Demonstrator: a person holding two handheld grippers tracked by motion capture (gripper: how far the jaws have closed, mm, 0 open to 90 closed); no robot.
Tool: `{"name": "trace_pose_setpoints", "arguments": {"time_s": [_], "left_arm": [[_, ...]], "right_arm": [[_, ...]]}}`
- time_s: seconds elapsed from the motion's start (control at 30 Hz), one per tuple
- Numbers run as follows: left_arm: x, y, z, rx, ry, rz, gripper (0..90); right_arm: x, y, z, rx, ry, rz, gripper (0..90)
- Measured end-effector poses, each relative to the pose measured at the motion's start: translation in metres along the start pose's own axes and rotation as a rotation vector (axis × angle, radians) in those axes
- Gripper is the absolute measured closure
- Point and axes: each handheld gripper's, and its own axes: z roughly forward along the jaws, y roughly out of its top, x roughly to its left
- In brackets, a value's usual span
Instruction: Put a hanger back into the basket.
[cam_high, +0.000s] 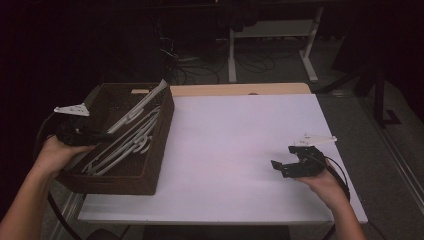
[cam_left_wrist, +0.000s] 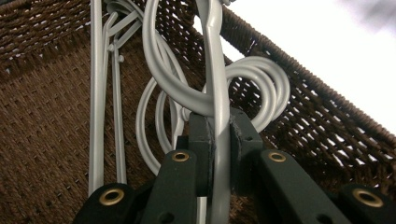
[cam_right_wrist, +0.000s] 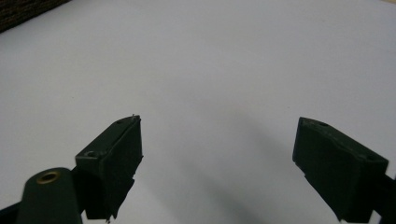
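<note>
Nearest the person, the right tongs (cam_high: 281, 161) hover low over the bare white worktop (cam_high: 240, 150), jaws spread wide with nothing between them; the right gripper view shows only blank surface beyond the two black pads. At the other side, the left tongs (cam_high: 102, 135) reach into the brown wicker basket (cam_high: 162, 125) that sits at the worktop's left edge, and the left gripper view shows the jaws pressed onto a white plastic hanger (cam_left_wrist: 217, 88), pinching its flat bar just below where the curled hooks of other hangers (cam_left_wrist: 261, 88) loop around it. In the high view the gripped hanger (cam_high: 142, 102) slants upward, its far end rising above the basket's back rim, while the rest of the pile lies lower inside. The step in hand looks like lifting one hanger out of the basket, and it seems only partly free: from the dim high view it is hard to say whether the neighbouring hooks are truly caught on it or merely lie against it. The next move probably calls for drawing it up and toward the open worktop along its own length, so the hooks slip off rather than drag the pile along, with the idle right tongs ready to steady or receive it. Beyond the worktop lie a dark floor and table legs.
</note>
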Motion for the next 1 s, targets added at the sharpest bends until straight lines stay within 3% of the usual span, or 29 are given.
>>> {"name": "trace_pose_setpoints", "arguments": {"time_s": [0.2, 0.47, 0.53, 0.6, 0.73, 0.8, 0.87, 1.0], "left_arm": [[0.001, -0.006, -0.001, 0.035, 0.008, -0.014, 81.7], [0.006, -0.016, 0.018, 0.084, 0.004, -0.042, 81.0], [0.008, -0.019, 0.021, 0.094, 0.018, -0.046, 68.2], [0.009, -0.020, 0.023, 0.125, 0.034, -0.046, 61.8], [0.007, -0.020, 0.021, 0.110, 0.059, -0.043, 49.8], [0.005, -0.020, 0.020, 0.099, 0.101, -0.040, 32.5], [0.008, -0.020, 0.019, 0.095, 0.119, -0.060, 21.9], [0.007, -0.019, 0.016, 0.050, 0.121, -0.076, 13.7]], "right_arm": [[-0.001, -0.001, 0.000, 0.001, -0.003, 0.000, 15.3], [0.000, 0.000, 0.000, 0.003, -0.001, -0.001, 15.3], [0.000, 0.000, -0.001, 0.002, -0.001, -0.002, 15.3], [0.000, 0.001, -0.001, 0.000, -0.001, 0.001, 15.4], [-0.001, 0.001, -0.002, -0.001, -0.003, 0.002, 15.3], [-0.001, 0.001, -0.002, -0.001, -0.003, 0.000, 15.3], [0.000, 0.001, -0.002, -0.001, -0.002, -0.002, 15.3], [0.000, 0.002, -0.002, -0.004, -0.001, -0.003, 15.3]]}}
